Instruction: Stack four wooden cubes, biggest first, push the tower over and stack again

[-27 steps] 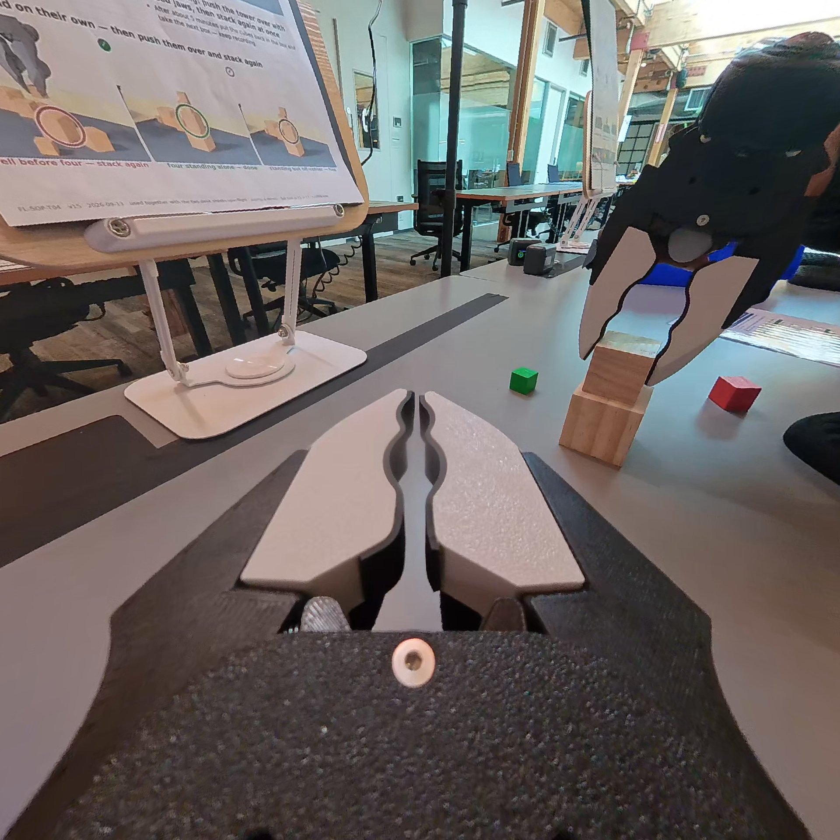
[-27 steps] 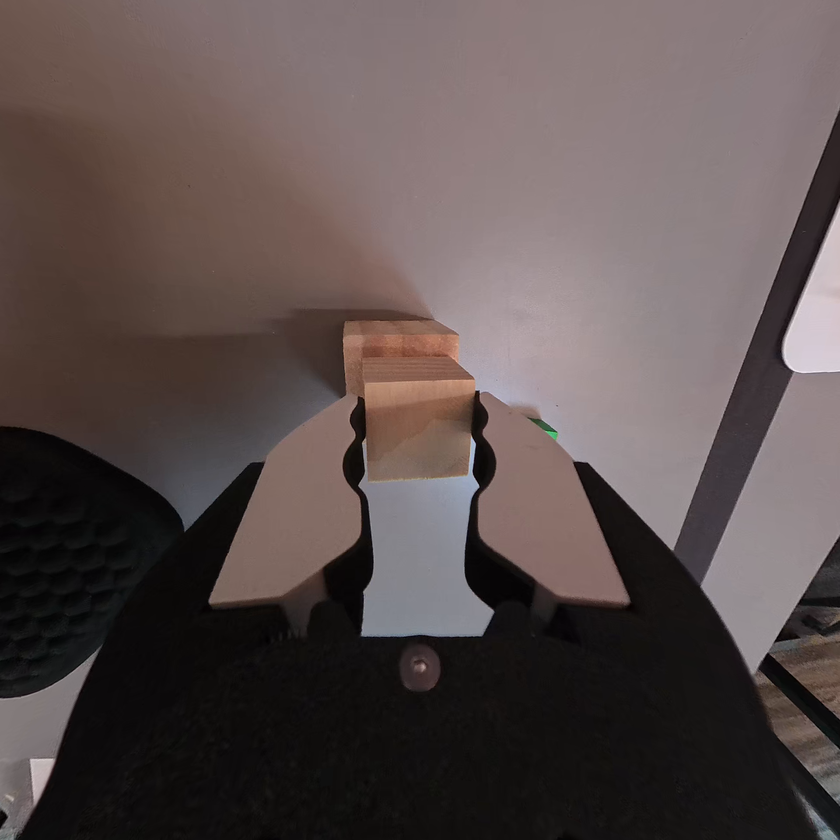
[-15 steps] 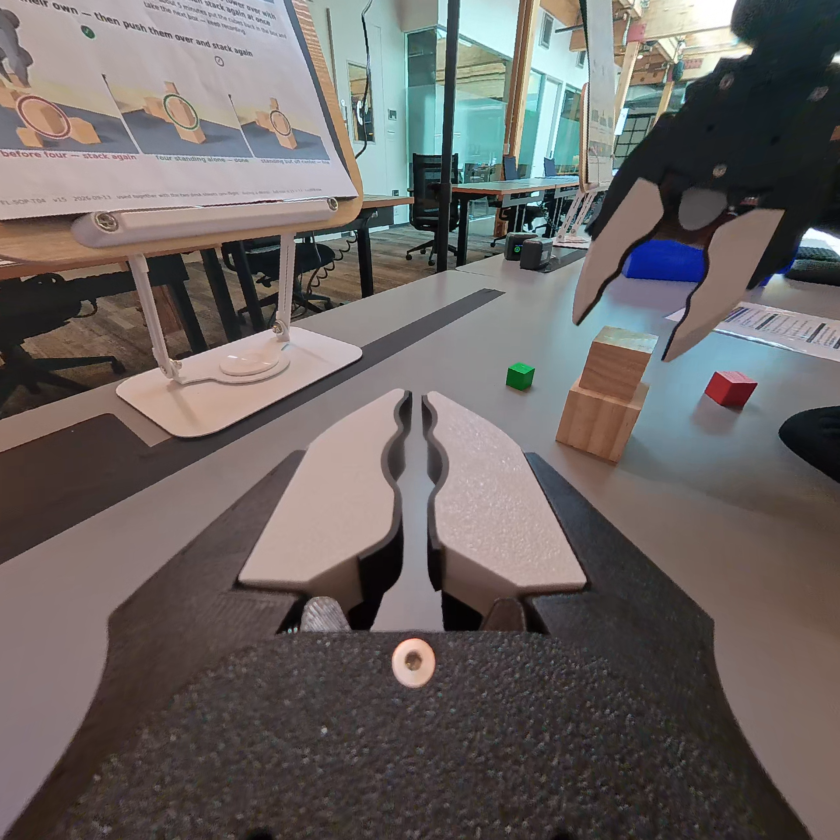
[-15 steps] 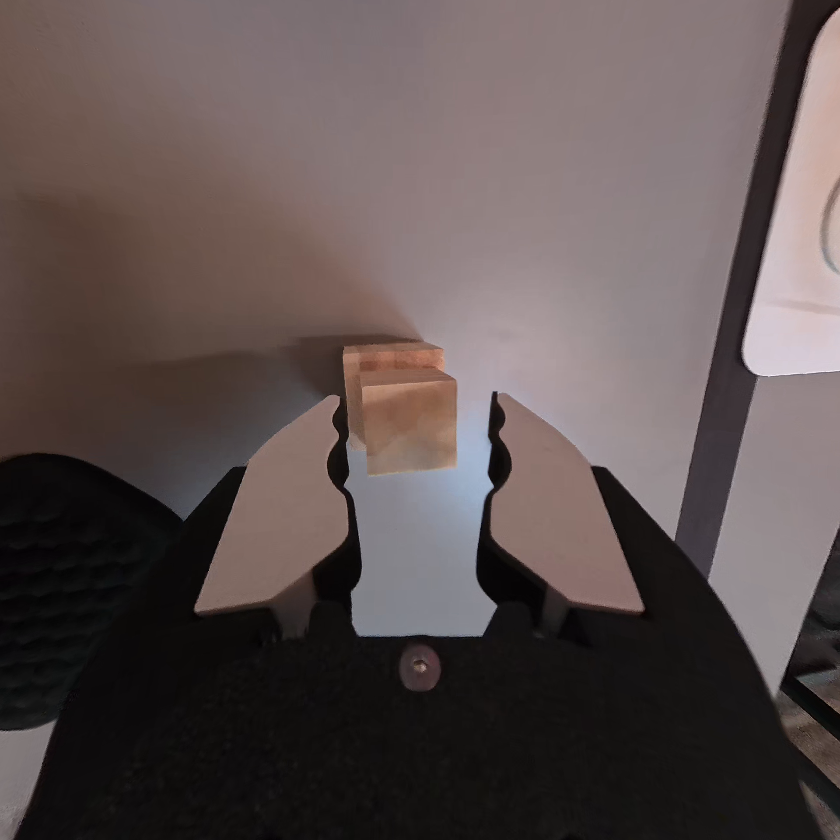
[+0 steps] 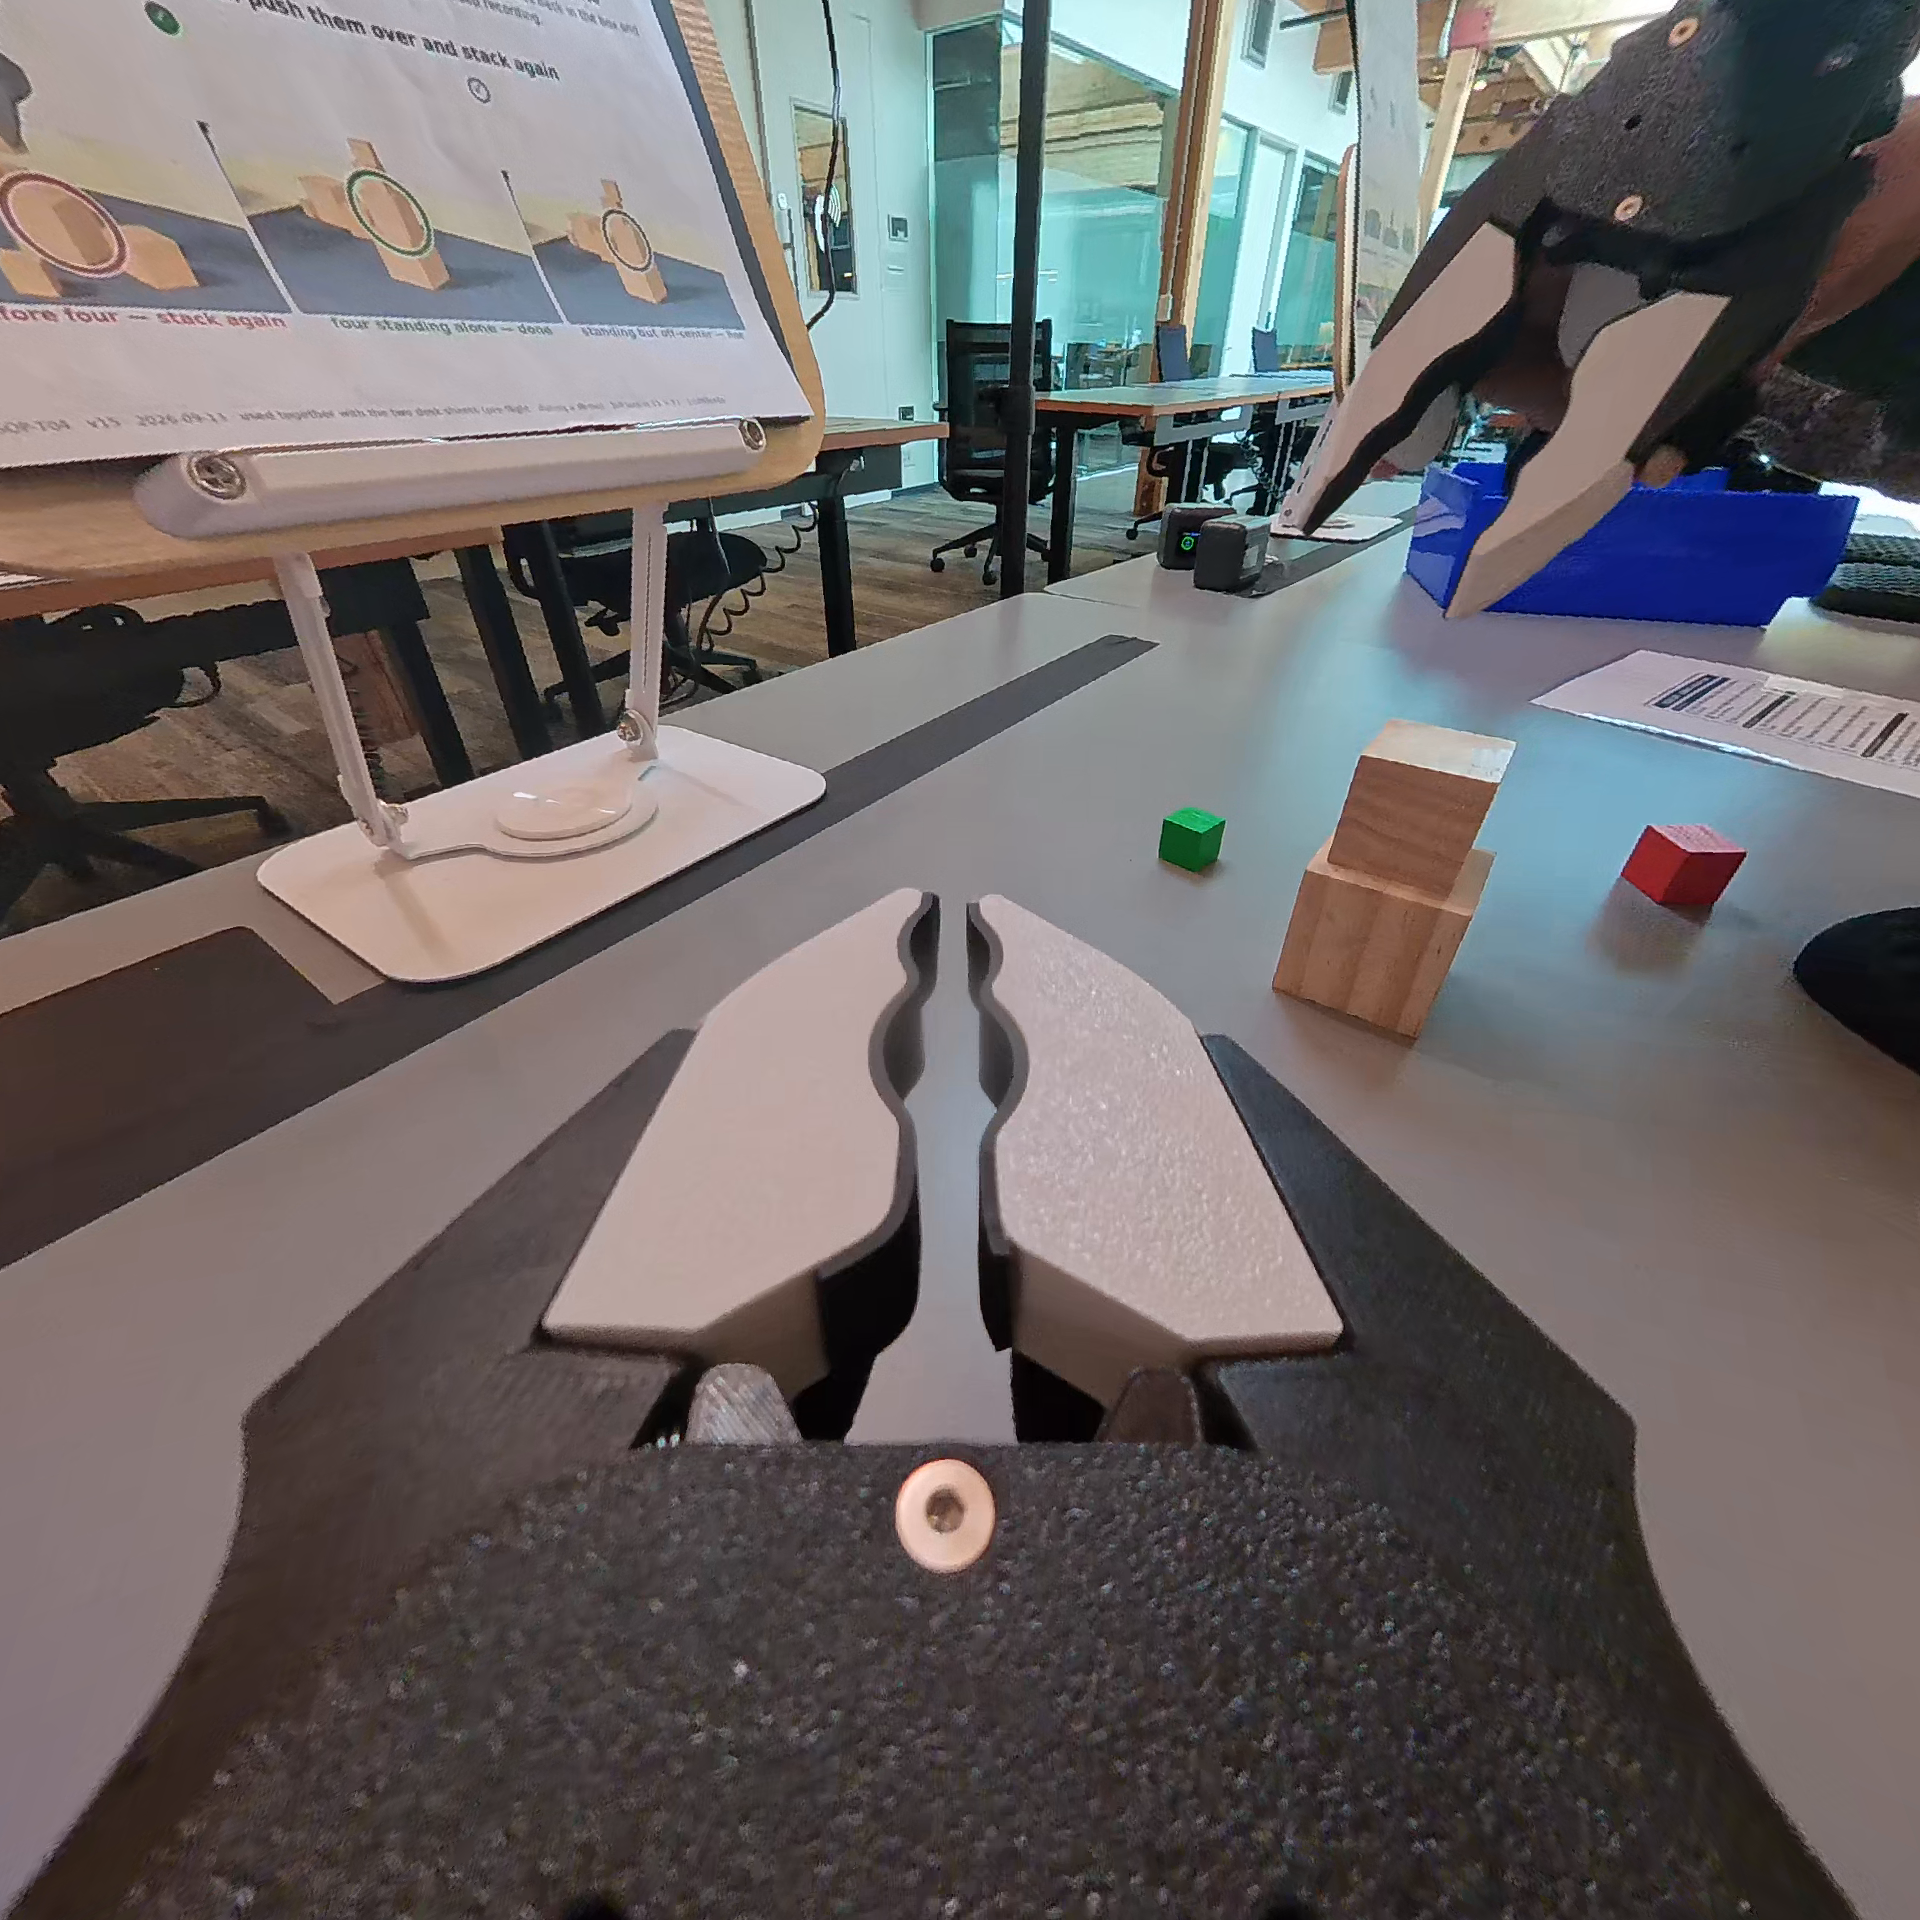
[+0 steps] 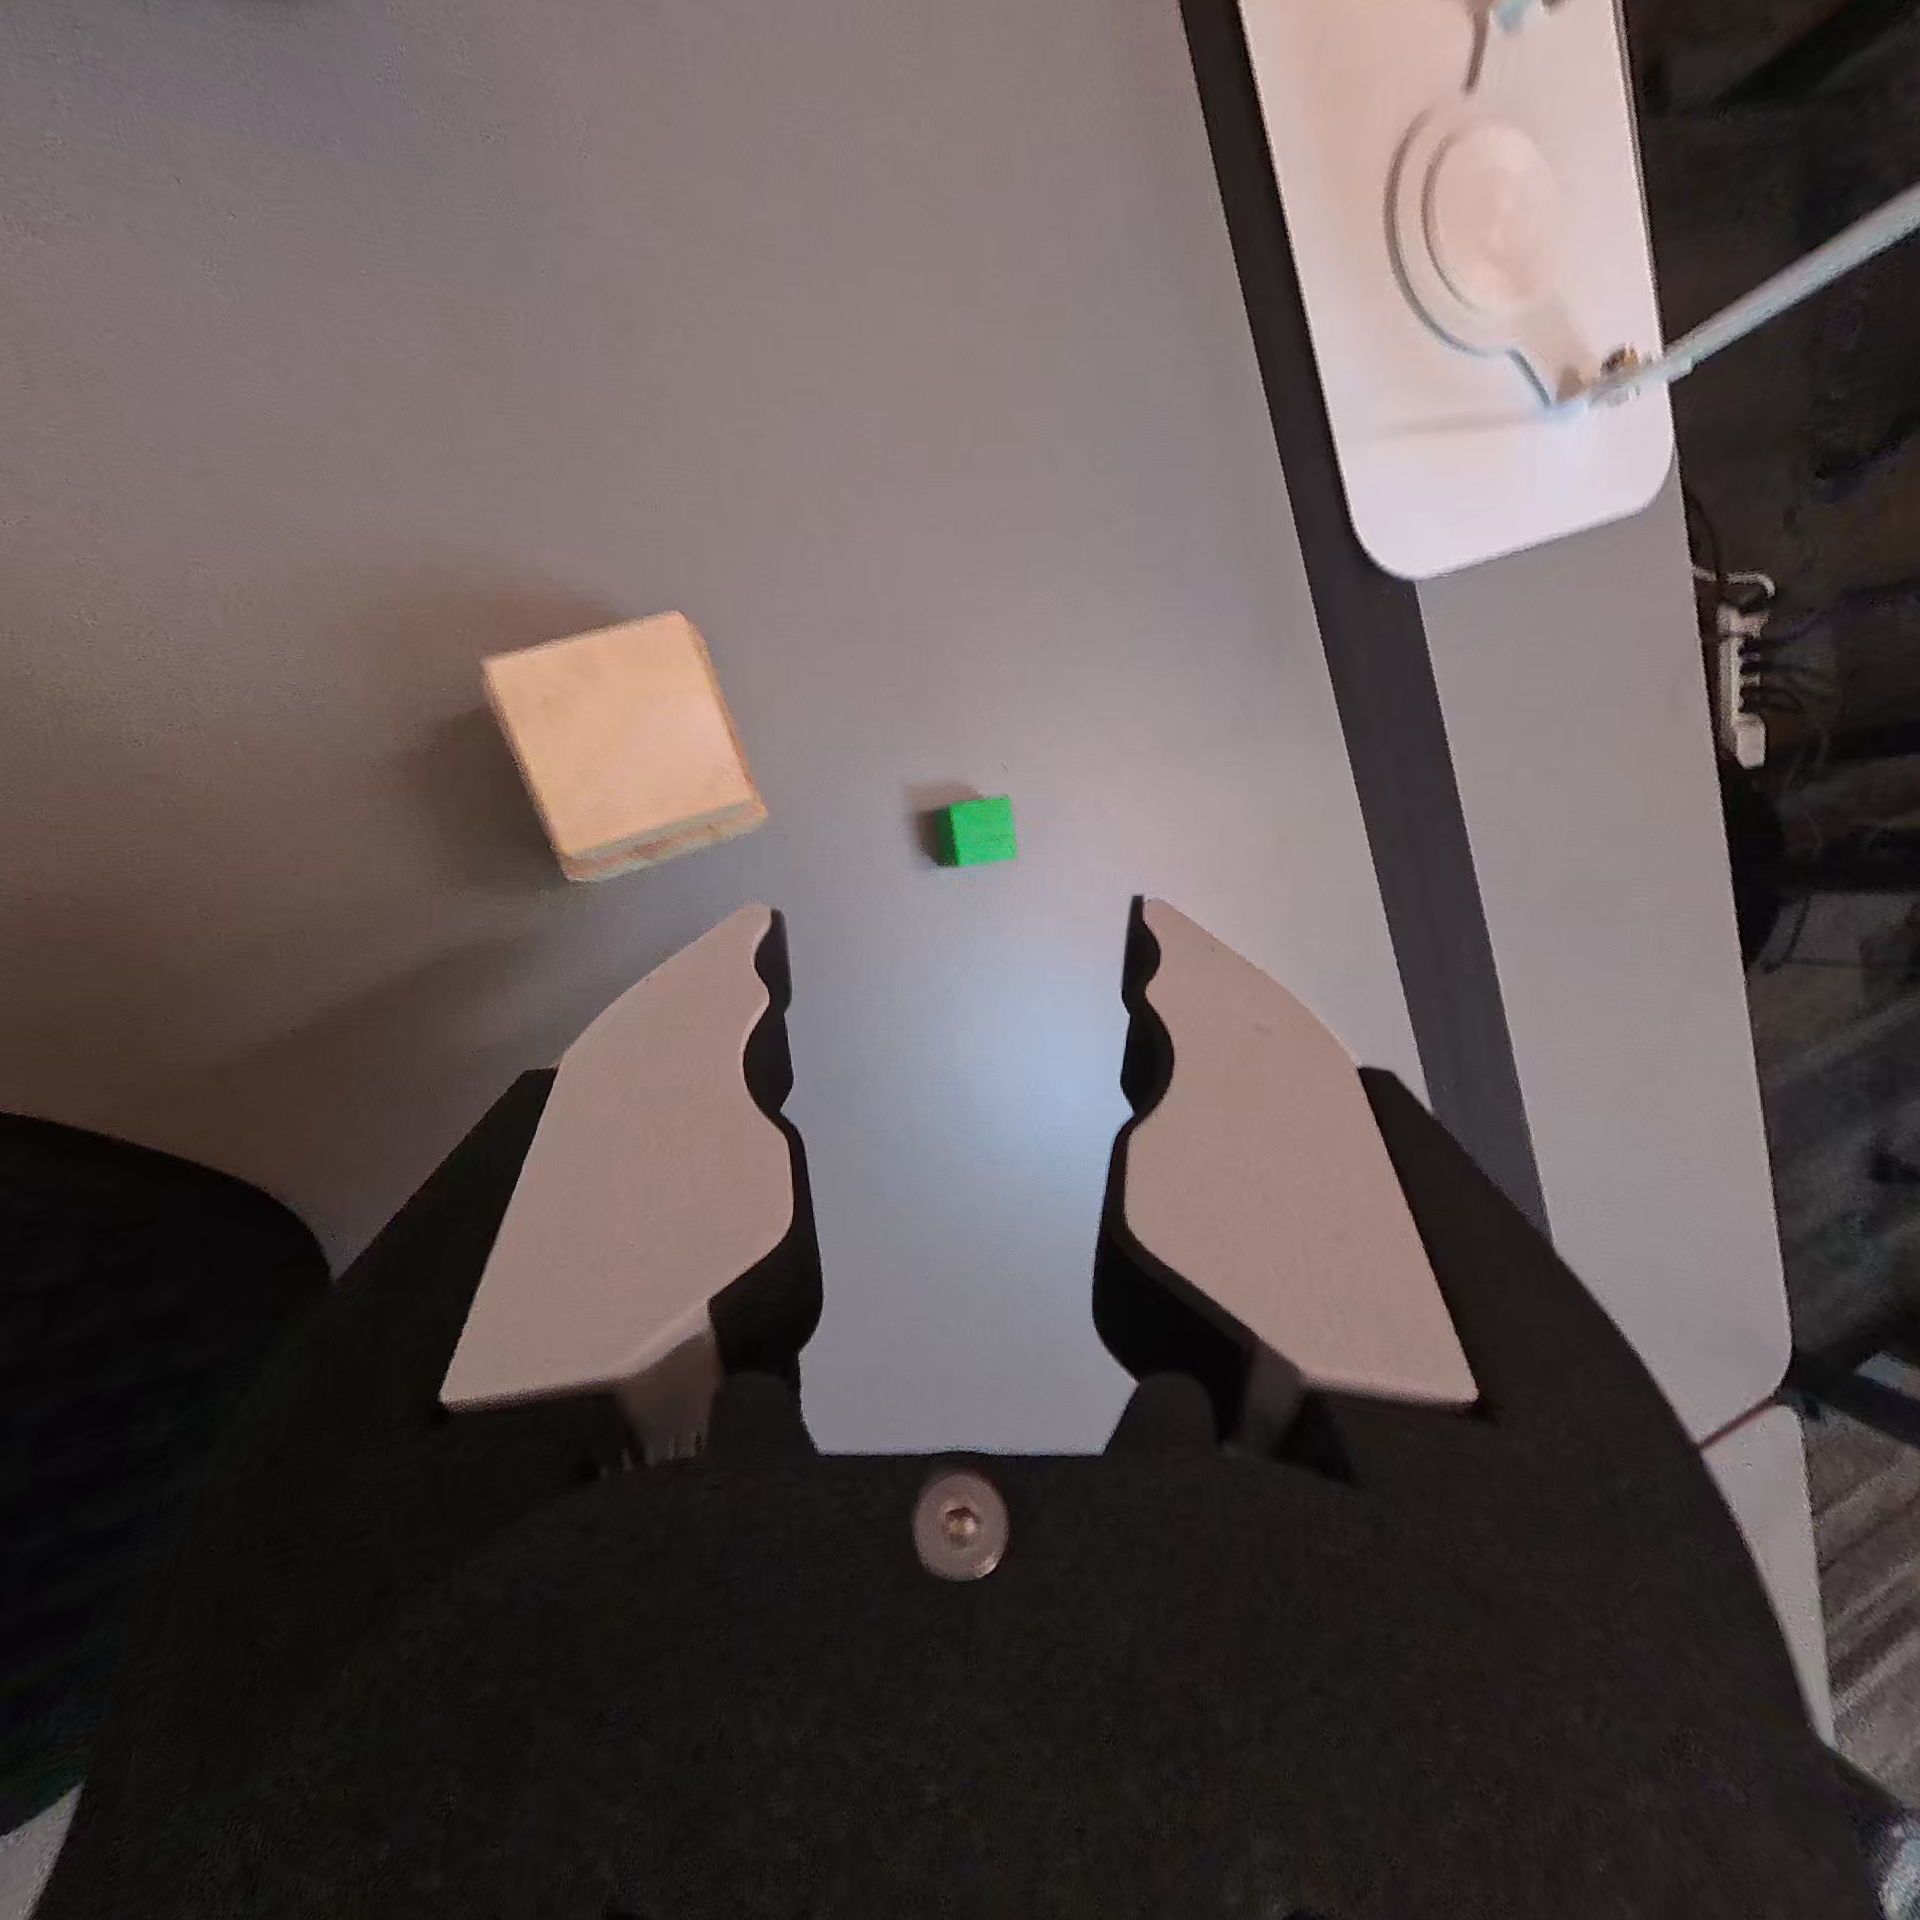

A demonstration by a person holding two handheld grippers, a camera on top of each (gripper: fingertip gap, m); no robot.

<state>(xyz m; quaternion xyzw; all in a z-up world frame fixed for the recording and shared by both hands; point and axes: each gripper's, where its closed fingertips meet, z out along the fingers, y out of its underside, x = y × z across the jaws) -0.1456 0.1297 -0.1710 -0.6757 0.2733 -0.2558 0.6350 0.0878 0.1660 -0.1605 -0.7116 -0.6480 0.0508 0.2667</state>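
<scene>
Your left gripper (image 5: 951, 914) lies low over the desk (image 5: 1299, 1195), its fingers drawn nearly together around nothing, a thin slit between them; it likely idles there, clear of the blocks.

Your right gripper (image 6: 954, 925) hangs above the desk with its fingers spread wide and nothing between them. Below and just ahead of its tips sits the green cube (image 6: 975, 829); the stack (image 6: 623, 743) stands off to one side of it.

The stack is two wooden blocks, the smaller top block (image 5: 1418, 805) resting skewed on the base block (image 5: 1371, 940), probably as it was let go. It stands near the middle of the desk, between the green cube (image 5: 1191, 837) and the red cube (image 5: 1681, 862).

The left view alone shows the stack's two tiers, the red cube, the blue bin (image 5: 1662, 561) and a printed sheet (image 5: 1766, 717) toward the far edge. The right view, looking straight down, alone shows how the stack, green cube and stand base (image 6: 1455, 291) lie in plan.
</scene>
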